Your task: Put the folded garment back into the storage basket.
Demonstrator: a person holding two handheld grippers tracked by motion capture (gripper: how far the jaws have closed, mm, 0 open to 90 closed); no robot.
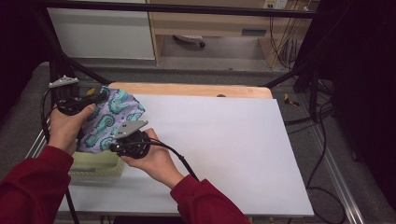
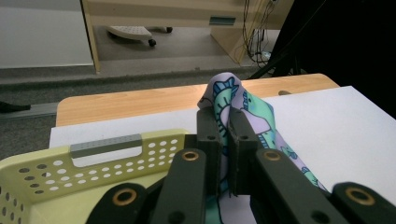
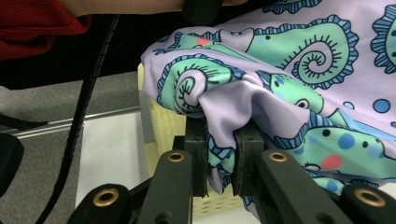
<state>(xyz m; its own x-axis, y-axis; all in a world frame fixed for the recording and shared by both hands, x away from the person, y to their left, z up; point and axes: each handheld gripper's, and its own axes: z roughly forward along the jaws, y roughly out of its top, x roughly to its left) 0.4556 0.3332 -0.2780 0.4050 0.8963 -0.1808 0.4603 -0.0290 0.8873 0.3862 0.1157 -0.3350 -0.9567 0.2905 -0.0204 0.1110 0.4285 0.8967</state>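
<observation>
A lilac cloth [image 1: 112, 116] printed with teal seahorses hangs stretched between both hands above the table's left end. My left gripper [image 1: 95, 97] holds its far corner and is shut on it. In the left gripper view the jaws pinch a fold of the cloth [image 2: 243, 105] at my left gripper [image 2: 223, 154]. My right gripper [image 1: 122, 140] is shut on the near edge. The right gripper view shows the cloth [image 3: 280, 88] bunched between the jaws of my right gripper [image 3: 220, 161]. A pale yellow perforated basket [image 1: 95, 165] sits under the cloth at the table's left edge.
The basket's rim and grey handle [image 2: 106, 145] lie just left of my left gripper. A white sheet [image 1: 224, 149] covers the wooden table [image 1: 187, 88]. Black frame bars [image 1: 289, 77] and cables stand at the back and right. A trailing cable [image 3: 84, 107] hangs beside the basket.
</observation>
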